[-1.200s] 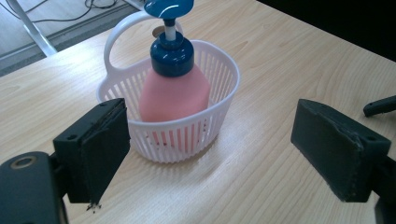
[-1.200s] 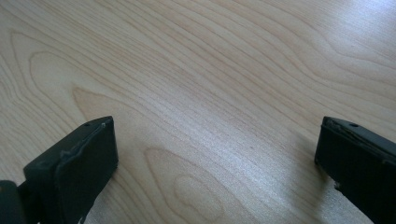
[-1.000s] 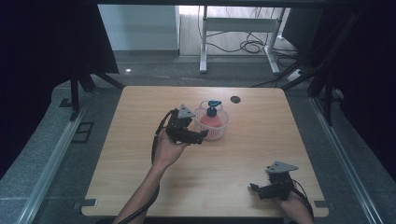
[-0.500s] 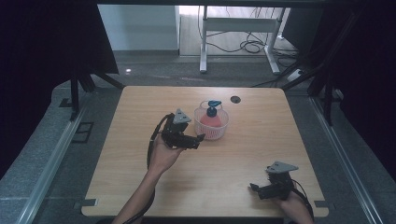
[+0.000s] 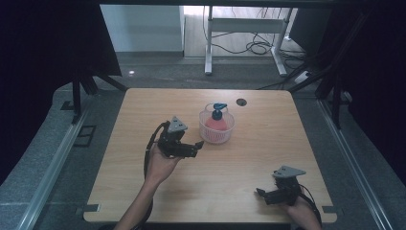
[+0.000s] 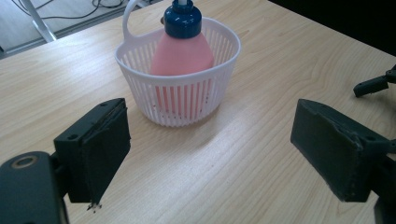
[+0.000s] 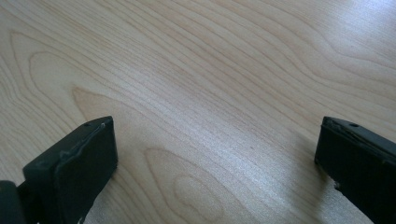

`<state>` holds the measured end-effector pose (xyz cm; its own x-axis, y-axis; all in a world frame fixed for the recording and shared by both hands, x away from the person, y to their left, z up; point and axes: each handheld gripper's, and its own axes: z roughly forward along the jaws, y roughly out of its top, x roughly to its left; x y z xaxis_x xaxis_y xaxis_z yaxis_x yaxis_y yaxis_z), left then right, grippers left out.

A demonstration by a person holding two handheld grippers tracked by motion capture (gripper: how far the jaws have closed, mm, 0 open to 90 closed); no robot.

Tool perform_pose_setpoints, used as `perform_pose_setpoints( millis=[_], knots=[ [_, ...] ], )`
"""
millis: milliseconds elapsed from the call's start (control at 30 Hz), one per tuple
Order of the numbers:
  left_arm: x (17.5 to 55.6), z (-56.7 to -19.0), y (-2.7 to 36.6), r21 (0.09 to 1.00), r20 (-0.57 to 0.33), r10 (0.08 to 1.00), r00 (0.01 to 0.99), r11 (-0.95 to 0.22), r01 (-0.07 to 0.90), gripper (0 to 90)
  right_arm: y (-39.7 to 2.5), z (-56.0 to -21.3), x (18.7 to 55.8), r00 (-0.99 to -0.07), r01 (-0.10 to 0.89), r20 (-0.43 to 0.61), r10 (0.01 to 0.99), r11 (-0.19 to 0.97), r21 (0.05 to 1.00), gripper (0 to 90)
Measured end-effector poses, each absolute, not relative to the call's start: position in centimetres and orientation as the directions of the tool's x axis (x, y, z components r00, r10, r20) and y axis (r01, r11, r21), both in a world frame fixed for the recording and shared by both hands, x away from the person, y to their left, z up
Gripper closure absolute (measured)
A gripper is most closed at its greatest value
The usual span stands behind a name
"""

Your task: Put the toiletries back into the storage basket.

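Left gripper [image 6: 210, 154] jaws wide, aimed at white basket [image 6: 180, 100] mid-tabletop [image 5: 249, 163], pink bottle [image 6: 182, 51] upright inside. Approach level, straddle rim, close gently. Right gripper [image 7: 215, 172] jaws wide, empty, near front edge

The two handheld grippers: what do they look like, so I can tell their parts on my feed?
The left gripper and right gripper are black, each topped by a grey three-cornered plate and trailing a black cable. Each has two blocky black jaws with flat rubbery pads, slightly frayed at the edges. The person's forearms are bare; no sleeves show.
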<state>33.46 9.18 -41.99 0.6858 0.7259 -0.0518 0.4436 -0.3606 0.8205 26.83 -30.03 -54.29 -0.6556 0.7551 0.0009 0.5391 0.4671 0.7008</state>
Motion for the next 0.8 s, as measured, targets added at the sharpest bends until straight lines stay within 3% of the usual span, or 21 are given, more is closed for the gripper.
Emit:
perform_pose_setpoints(
  millis=[800],
  knots=[
    [30.6,-43.6,12.4,0.826,-0.089,0.743,0.664,-0.318,0.466,11.9,-30.0,-54.3,26.8,-0.655,0.539,0.001,0.755,0.467,0.701,0.0]
  ],
)
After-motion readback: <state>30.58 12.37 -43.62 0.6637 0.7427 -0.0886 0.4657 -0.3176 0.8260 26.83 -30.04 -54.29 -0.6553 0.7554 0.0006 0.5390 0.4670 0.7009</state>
